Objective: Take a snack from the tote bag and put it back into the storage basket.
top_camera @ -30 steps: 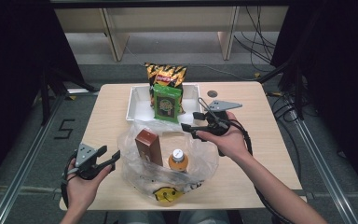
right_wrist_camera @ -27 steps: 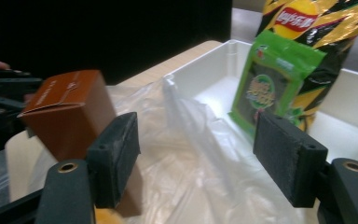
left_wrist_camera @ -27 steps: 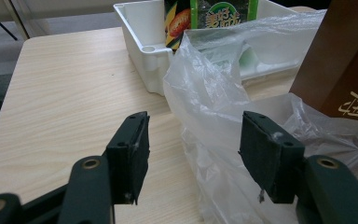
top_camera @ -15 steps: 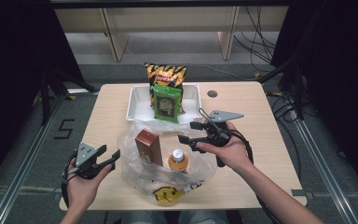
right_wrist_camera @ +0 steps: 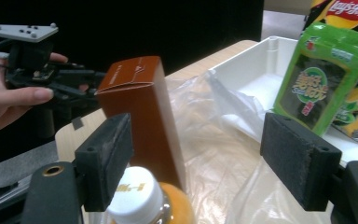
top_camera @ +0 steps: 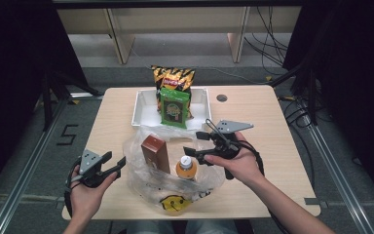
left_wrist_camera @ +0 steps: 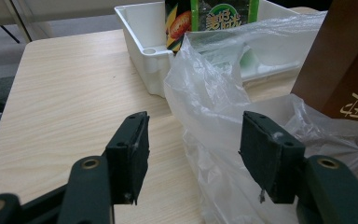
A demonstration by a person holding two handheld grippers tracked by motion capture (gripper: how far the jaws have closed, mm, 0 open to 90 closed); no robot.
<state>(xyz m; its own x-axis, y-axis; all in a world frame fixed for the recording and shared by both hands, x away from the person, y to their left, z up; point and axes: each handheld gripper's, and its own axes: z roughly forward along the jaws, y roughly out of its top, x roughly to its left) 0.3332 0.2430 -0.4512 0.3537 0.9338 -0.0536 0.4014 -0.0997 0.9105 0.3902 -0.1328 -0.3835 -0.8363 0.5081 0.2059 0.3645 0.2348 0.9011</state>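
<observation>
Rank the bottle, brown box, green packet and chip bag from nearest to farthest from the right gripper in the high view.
From the right gripper:
1. Bottle, just below its jaws.
2. Brown box, left, in the plastic bag.
3. Green packet, in the tray.
4. Chip bag, behind it.

The bench [top_camera: 272, 126] is pale wood grain and the tray [top_camera: 143, 109] on it white. At frame centre a brown box [top_camera: 155, 153] and an orange, white-capped bottle [top_camera: 186, 166] stand in a clear bag [top_camera: 175, 187]; above them are green [top_camera: 174, 107] and yellow-black [top_camera: 173, 78] packets.

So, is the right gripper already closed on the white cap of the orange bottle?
No: in the right gripper view the right gripper has its fingers standing wide apart, and the orange bottle sits below them with nothing pressing on its cap.
</observation>
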